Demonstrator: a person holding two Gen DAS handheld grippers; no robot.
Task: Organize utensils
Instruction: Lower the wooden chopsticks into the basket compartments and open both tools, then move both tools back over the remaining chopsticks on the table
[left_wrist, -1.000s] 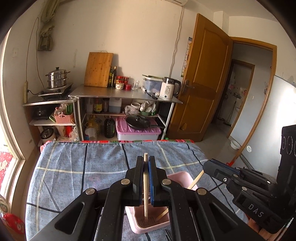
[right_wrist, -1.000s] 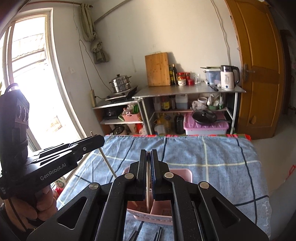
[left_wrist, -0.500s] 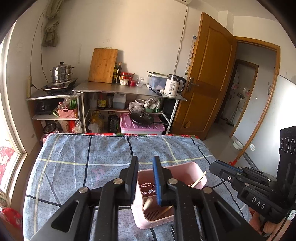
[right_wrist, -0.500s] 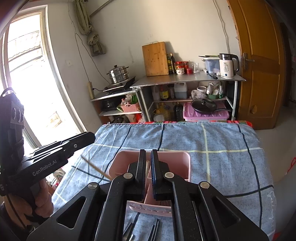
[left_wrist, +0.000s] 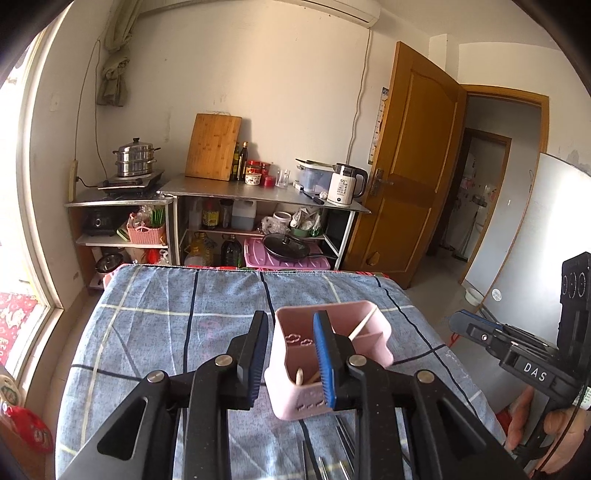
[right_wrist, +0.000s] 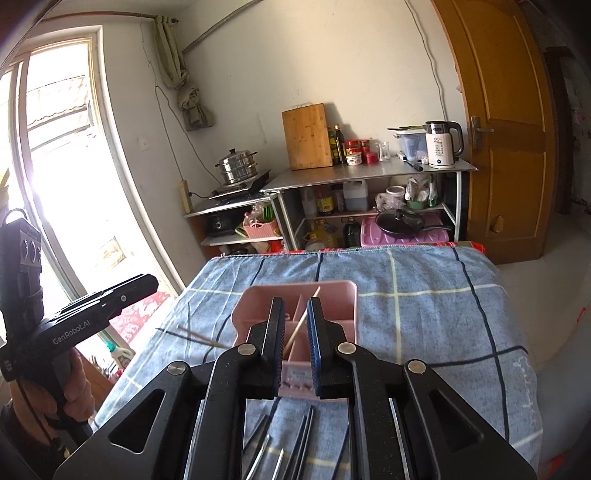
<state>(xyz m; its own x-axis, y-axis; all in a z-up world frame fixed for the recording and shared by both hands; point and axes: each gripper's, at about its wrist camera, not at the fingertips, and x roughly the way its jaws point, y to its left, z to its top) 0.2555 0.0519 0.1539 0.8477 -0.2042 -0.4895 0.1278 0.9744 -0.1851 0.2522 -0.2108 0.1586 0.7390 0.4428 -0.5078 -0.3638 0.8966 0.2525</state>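
Closest in, below the right gripper (right_wrist: 295, 343), dark slender metal utensils (right_wrist: 295, 439) lie on the blue checked cloth (right_wrist: 424, 314), long axes running straight ahead along the jaws, which stand apart and empty. The left gripper (left_wrist: 290, 360), jaws also apart and empty, is beside them. Just beyond both sits the pink plastic divided utensil holder (left_wrist: 376, 325), wooden chopsticks (right_wrist: 304, 317) leaning inside. The right hand looks nearer the utensils.

Bright daylight from the window (right_wrist: 62, 177) blows out; fisheye edges bend and darken.
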